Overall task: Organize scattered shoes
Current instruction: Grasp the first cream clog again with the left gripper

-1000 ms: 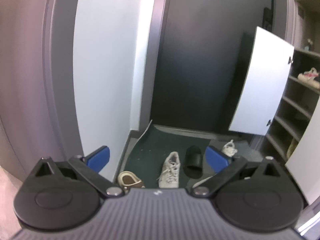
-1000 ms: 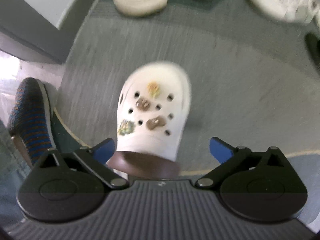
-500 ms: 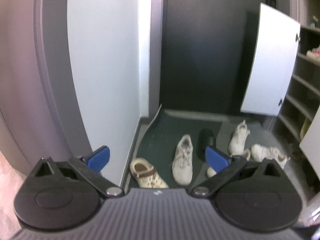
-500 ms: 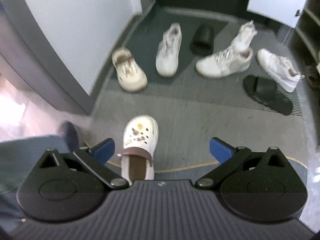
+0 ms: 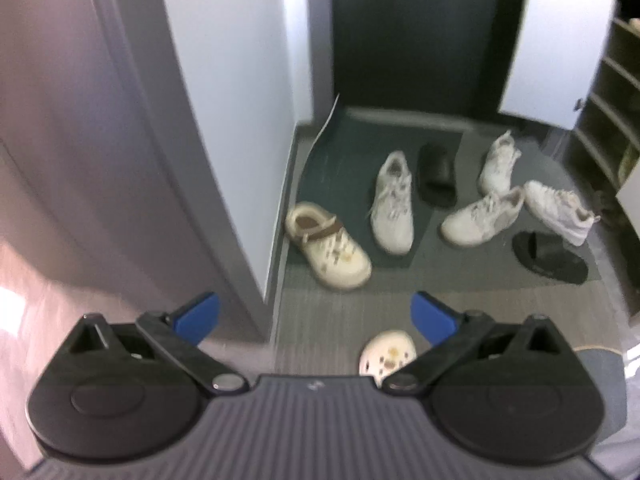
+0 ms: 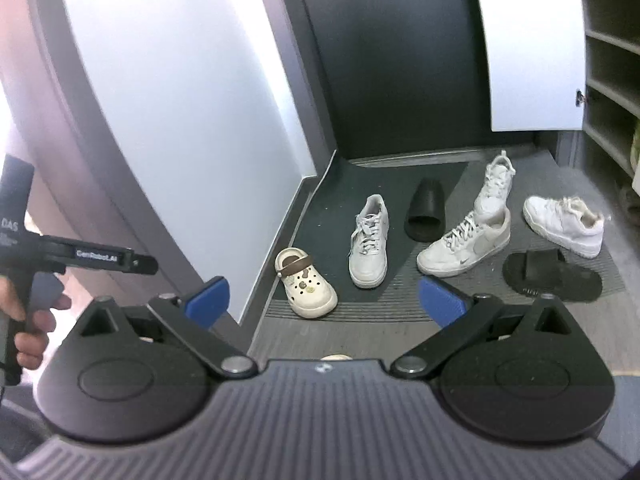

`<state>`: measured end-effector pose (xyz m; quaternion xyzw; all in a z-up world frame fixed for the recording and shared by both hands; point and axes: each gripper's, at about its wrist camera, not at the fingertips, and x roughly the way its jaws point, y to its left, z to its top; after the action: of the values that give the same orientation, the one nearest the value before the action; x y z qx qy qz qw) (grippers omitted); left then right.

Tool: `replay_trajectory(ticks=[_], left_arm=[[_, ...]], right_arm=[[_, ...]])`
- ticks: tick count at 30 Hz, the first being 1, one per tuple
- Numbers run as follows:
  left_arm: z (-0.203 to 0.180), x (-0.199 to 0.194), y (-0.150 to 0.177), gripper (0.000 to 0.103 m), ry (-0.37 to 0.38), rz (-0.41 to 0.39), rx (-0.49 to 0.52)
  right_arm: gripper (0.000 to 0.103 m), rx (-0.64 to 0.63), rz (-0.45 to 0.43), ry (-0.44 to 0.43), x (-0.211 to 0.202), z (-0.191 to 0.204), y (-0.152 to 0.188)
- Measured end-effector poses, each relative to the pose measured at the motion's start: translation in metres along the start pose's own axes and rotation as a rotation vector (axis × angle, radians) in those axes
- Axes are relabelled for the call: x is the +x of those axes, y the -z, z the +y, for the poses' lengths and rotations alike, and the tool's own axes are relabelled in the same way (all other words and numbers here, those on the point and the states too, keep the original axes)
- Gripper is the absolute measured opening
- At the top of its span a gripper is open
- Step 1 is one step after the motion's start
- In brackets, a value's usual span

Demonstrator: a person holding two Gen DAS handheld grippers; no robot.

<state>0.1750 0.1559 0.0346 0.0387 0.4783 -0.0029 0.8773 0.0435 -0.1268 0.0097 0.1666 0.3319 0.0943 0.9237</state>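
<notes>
both claws hang open and empty, left claw [image 5: 314, 316] and right claw [image 6: 322, 300]. the scattered shoes lie on the floor mat [image 6: 320, 216] at 12 o'clock. the near clog [image 5: 387, 354], almost under the claws, could be stepped on or missed.

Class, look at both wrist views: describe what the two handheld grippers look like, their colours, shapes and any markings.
Each gripper has a ribbed dark grey body, two round black discs and black link arms ending in blue fingers. The right gripper and left gripper look alike. In the right view, the left gripper's black handle carries a white-lettered label, held by a hand.
</notes>
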Motion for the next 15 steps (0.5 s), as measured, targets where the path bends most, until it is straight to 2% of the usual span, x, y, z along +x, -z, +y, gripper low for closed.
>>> replay_trajectory(ticks=[3, 6, 9, 11, 13, 15], left_arm=[[-0.015, 0.033, -0.026, 0.103, -0.001, 0.074, 0.023], [-0.038, 0.078, -0.050, 0.103, -0.033, 0.142, 0.090], [-0.064, 0.117, -0.067, 0.103, -0.056, 0.174, 0.172], [-0.077, 0.161, -0.082, 0.103, -0.033, 0.196, 0.153], [-0.079, 0.200, -0.089, 0.103, 0.001, 0.218, 0.107], [-0.080, 0.246, -0.090, 0.103, 0.029, 0.238, 0.058]], right_arm=[[0.103, 0.179, -0.033, -0.097, -0.008, -0.016, -0.011], [0.103, 0.233, -0.108, -0.109, -0.022, -0.025, -0.017], [0.103, 0.224, -0.170, -0.068, -0.035, -0.037, -0.014], [0.103, 0.278, -0.169, -0.017, -0.036, -0.053, -0.009], [0.103, 0.374, -0.145, -0.038, -0.033, -0.071, -0.009], [0.103, 0.415, -0.135, -0.025, -0.029, -0.083, -0.012]])
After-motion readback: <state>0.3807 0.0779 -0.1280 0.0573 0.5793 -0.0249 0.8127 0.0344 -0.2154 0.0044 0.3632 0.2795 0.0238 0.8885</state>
